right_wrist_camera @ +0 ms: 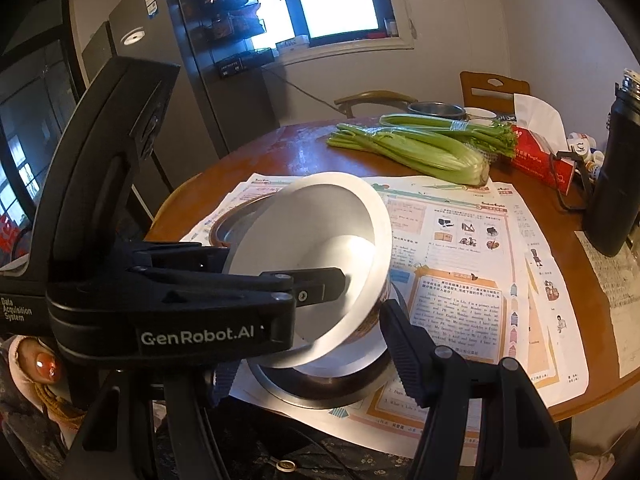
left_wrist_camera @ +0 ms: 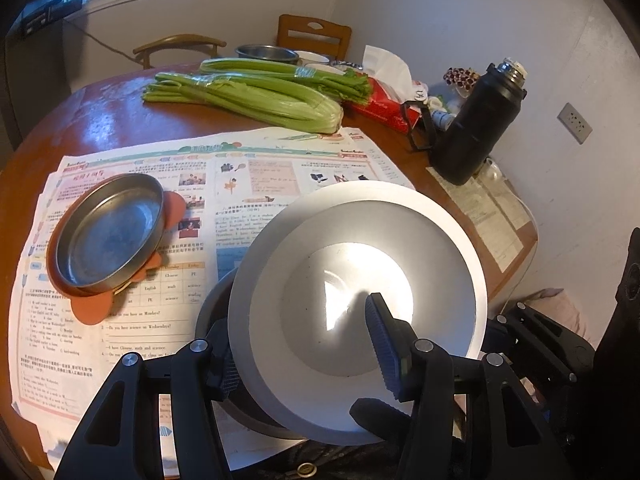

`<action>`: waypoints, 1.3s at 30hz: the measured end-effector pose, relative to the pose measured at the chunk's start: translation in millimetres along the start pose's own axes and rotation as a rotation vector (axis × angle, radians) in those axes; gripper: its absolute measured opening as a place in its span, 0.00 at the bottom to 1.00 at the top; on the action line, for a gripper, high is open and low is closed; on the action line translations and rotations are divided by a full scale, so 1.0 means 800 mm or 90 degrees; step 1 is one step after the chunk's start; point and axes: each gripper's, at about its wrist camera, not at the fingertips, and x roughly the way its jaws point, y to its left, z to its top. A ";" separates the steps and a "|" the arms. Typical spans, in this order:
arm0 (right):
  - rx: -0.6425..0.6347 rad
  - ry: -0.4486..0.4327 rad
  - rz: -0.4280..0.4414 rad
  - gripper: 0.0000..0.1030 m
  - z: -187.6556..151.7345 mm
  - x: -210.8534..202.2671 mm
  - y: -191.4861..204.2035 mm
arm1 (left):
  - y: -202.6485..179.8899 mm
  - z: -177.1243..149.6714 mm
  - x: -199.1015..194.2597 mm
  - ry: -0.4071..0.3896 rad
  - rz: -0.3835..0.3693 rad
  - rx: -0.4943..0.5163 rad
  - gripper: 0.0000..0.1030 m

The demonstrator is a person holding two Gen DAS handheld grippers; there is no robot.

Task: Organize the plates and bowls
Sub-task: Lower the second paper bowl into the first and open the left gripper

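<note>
My left gripper (left_wrist_camera: 308, 352) is shut on the rim of a white bowl (left_wrist_camera: 360, 272), one finger inside and one outside, and holds it tilted over a steel pan (left_wrist_camera: 208, 312) near the table's front edge. In the right wrist view the left gripper (right_wrist_camera: 320, 284) grips the white bowl (right_wrist_camera: 320, 232) above the steel pan (right_wrist_camera: 320, 384). My right gripper (right_wrist_camera: 308, 368) is open, its fingers either side of the pan below the bowl. A shallow steel plate (left_wrist_camera: 108, 236) lies on an orange mat (left_wrist_camera: 94, 310) at left.
Newspaper (left_wrist_camera: 240, 184) covers the round wooden table (left_wrist_camera: 108, 112). Celery (left_wrist_camera: 256, 92), a red tissue box (left_wrist_camera: 384, 108), a black flask (left_wrist_camera: 476, 124) and more bowls (left_wrist_camera: 268, 54) lie at the back. Chairs stand behind; a wall is at right.
</note>
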 end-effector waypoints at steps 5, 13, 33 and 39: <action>0.002 0.010 0.007 0.64 -0.006 0.007 -0.002 | 0.004 -0.005 0.008 0.007 -0.001 -0.005 0.54; -0.001 0.020 0.010 0.64 -0.009 0.015 0.000 | 0.009 -0.010 0.014 0.011 0.005 -0.009 0.54; 0.002 0.063 0.009 0.64 -0.022 0.043 -0.007 | 0.012 -0.020 0.038 0.026 0.048 0.007 0.54; -0.002 0.069 0.000 0.64 -0.024 0.045 -0.009 | 0.016 -0.020 0.039 0.028 0.062 0.001 0.54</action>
